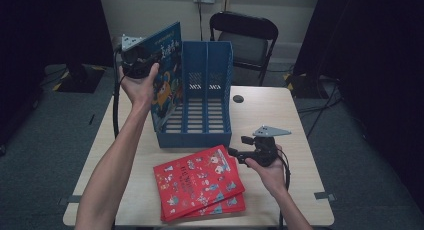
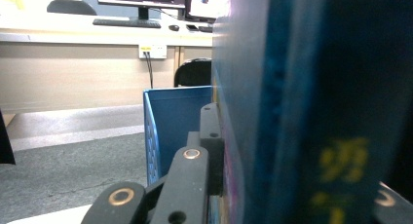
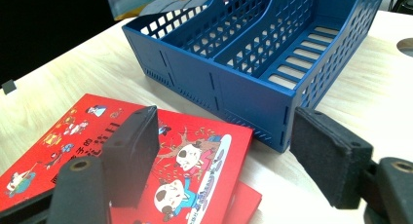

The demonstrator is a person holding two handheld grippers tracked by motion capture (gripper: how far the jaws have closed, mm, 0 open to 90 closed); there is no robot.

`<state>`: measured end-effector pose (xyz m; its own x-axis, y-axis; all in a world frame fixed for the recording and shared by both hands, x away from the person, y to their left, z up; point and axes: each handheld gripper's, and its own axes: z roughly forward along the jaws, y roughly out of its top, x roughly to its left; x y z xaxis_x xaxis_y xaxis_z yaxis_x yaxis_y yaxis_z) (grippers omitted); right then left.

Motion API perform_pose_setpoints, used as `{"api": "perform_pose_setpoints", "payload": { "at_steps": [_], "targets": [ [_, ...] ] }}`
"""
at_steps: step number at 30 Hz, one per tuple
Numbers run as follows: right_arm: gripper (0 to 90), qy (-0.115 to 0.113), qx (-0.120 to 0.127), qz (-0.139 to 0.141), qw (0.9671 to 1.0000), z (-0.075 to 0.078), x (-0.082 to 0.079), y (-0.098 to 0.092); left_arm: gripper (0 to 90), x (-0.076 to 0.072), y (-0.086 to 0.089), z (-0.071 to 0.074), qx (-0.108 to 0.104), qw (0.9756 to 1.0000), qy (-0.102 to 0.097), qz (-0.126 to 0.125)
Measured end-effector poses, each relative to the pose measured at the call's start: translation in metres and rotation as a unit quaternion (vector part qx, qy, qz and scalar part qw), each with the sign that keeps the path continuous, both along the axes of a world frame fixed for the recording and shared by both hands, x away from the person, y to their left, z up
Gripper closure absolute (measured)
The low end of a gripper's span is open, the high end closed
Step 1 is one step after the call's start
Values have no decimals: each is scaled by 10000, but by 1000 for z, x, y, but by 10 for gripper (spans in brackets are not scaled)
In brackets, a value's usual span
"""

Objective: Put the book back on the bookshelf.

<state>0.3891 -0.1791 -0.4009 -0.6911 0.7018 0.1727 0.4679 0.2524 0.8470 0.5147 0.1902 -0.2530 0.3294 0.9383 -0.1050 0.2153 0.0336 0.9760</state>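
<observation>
Red books (image 1: pixel 199 182) by empty, spread right gripper (image 1: pixel 237 149); left gripper (image 1: pixel 141 60) clamping blue book (image 1: pixel 167 77) at rack's (image 1: pixel 200 135) left wall.

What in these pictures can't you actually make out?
- High view: the lower red book lies mostly under the top red book.
- Left gripper view: the blue book is a close blur; its yellow title is unreadable.
- High view: the left gripper has its jaws hidden behind that book.
</observation>
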Motion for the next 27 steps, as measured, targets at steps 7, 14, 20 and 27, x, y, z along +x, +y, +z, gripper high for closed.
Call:
{"api": "perform_pose_setpoints", "payload": {
  "at_steps": [7,14,20,27],
  "targets": [
    [261,10,-39,97,9999,-1,-1,4,834,6,-5,-9,-69,9998,-178,116],
    [261,46,-41,102,9999,-3,1,3,833,3,-9,-26,13,9994,-283,190],
    [262,90,-73,85,9999,-8,2,4,832,-1,-11,-45,103,9997,-206,94],
    [262,171,-131,112,9997,-14,4,6,827,-8,-11,-63,141,9997,-183,22]
  ]
}}
